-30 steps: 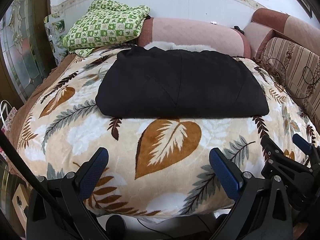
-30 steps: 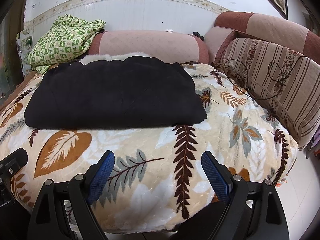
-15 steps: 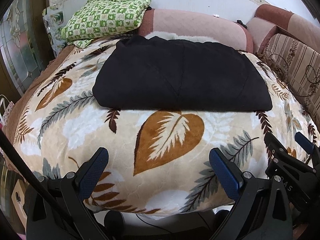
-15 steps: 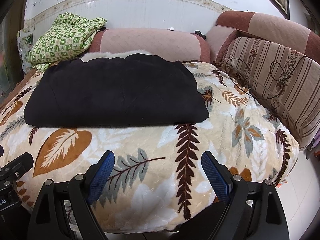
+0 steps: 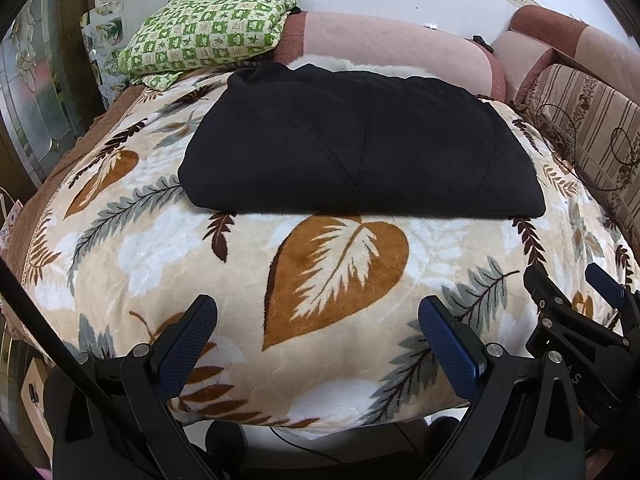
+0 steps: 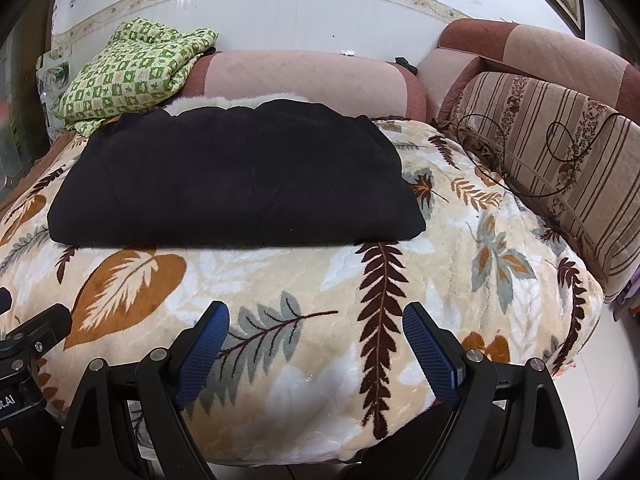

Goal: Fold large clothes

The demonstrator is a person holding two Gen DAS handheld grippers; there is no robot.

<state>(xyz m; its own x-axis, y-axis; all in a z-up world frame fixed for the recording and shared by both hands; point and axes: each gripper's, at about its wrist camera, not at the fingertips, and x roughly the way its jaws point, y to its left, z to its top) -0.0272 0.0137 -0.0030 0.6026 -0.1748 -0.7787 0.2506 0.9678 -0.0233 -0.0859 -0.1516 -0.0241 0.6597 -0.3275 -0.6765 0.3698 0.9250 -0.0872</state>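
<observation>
A: Where is the black garment (image 5: 360, 148)?

B: Folded flat toward the back of the leaf-print blanket (image 5: 336, 264); the wide front strip is bare. The far edge hides part of some white fur (unclear what).

A: Fingers?

B: Left gripper (image 5: 316, 336) and right gripper (image 6: 316, 336) are both spread wide, grasping nothing, over the blanket's front edge.

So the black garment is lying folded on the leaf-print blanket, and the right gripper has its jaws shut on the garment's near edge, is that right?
Not quite. The black garment does lie folded on the leaf-print blanket, but the right gripper holds nothing: the right wrist view shows its jaws wide open over bare blanket, short of the garment's near edge.
</observation>
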